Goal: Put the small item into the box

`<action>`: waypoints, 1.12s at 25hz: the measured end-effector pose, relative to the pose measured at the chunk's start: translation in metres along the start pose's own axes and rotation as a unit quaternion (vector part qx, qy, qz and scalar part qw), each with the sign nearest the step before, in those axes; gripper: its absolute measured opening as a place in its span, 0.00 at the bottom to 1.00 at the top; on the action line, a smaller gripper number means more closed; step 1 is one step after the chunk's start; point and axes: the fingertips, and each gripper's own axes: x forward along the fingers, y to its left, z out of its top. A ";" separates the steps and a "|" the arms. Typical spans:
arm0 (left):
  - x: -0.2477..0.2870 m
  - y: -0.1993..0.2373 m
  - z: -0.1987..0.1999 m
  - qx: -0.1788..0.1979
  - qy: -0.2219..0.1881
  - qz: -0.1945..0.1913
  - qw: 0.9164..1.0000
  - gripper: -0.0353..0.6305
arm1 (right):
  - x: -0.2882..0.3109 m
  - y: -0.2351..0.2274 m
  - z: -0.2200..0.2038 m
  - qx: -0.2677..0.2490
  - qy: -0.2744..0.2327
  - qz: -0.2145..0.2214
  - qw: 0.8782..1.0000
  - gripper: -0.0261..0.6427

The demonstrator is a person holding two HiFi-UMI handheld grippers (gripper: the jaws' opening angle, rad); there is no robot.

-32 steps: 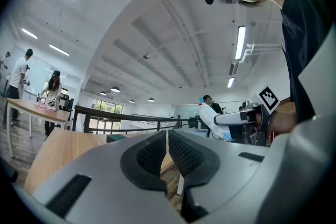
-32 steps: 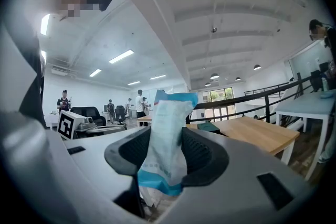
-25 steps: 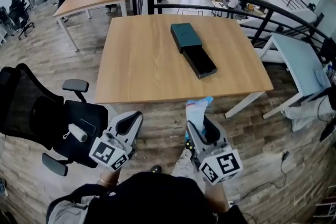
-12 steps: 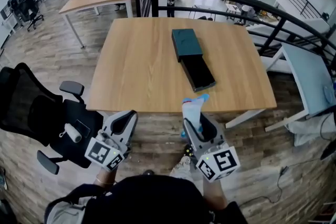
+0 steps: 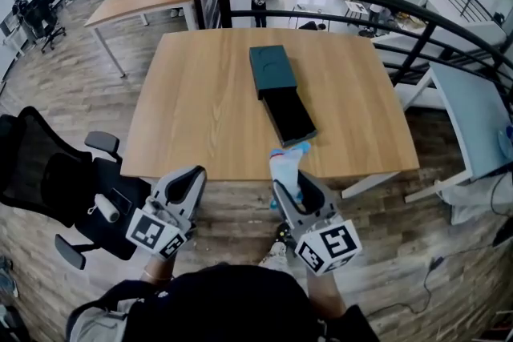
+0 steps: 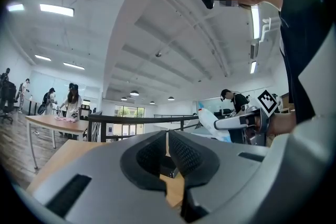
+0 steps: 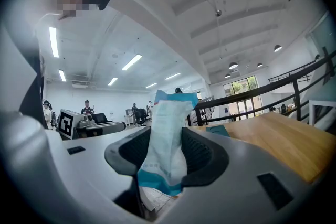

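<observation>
The packet, white with blue ends, stands upright in the right tool. The jaws are clamped on its lower half and its top pokes free. In the head view it hangs at the desk's near edge, short of the box. The box lies about mid-desk, with its dark tray slid out toward the near edge and seemingly empty. The left tool waits off the near edge, jaws together on nothing.

To place the packet well, carry it forward until it is squarely over the tray, not the lidded part. Lower it until its bottom end sits inside the tray walls, and only then part the jaws. The packet looks thin and limp, so dropped from height it would likely flutter aside.
</observation>
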 end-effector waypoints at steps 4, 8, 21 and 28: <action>0.022 -0.008 0.007 0.007 0.003 0.003 1.000 0.09 | 0.000 -0.024 0.009 0.003 -0.002 0.005 1.000 0.32; 0.040 -0.013 0.012 0.012 0.009 0.011 1.000 0.09 | 0.005 -0.041 0.018 0.008 -0.006 0.019 1.000 0.32; 0.127 -0.035 0.012 0.020 0.010 0.029 0.999 0.09 | 0.008 -0.127 0.034 0.011 -0.005 0.043 0.999 0.32; 0.174 -0.056 0.009 0.023 0.008 0.019 1.000 0.09 | 0.001 -0.169 0.037 0.012 0.001 0.045 0.999 0.32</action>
